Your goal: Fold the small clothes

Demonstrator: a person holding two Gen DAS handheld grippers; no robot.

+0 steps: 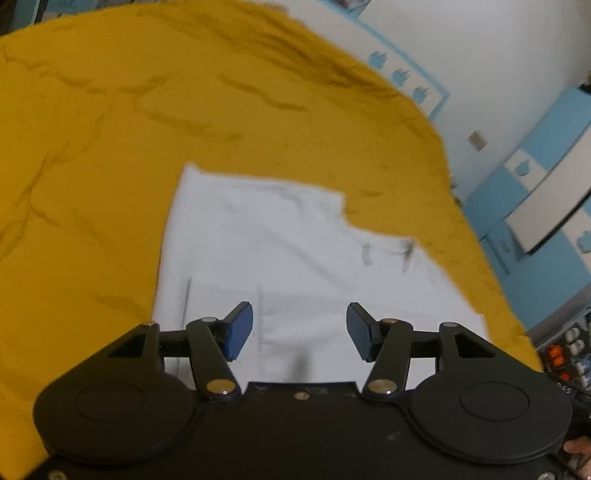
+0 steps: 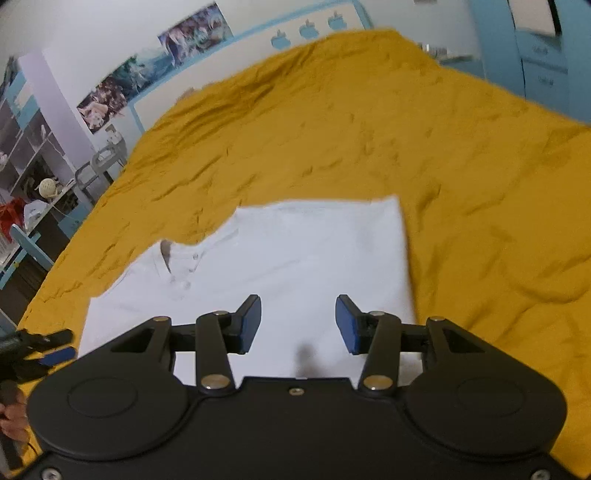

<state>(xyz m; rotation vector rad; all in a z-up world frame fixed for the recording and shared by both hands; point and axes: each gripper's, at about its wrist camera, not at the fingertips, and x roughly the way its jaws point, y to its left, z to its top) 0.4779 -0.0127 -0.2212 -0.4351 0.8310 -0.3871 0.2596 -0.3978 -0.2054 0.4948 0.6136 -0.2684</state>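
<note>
Both the left gripper [image 1: 300,330] and right gripper [image 2: 298,323] hover spread and empty over the partly folded white shirt [image 2: 295,251] ahead, so next pinch an edge for another fold

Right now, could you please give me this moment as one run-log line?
left tongs: open, empty | right tongs: open, empty | white shirt: partly folded, flat on yellow bedspread

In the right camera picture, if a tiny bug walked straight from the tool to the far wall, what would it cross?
Right tool → white shirt → wrinkly yellow bedspread → blue apple stickers on the wall.
</note>
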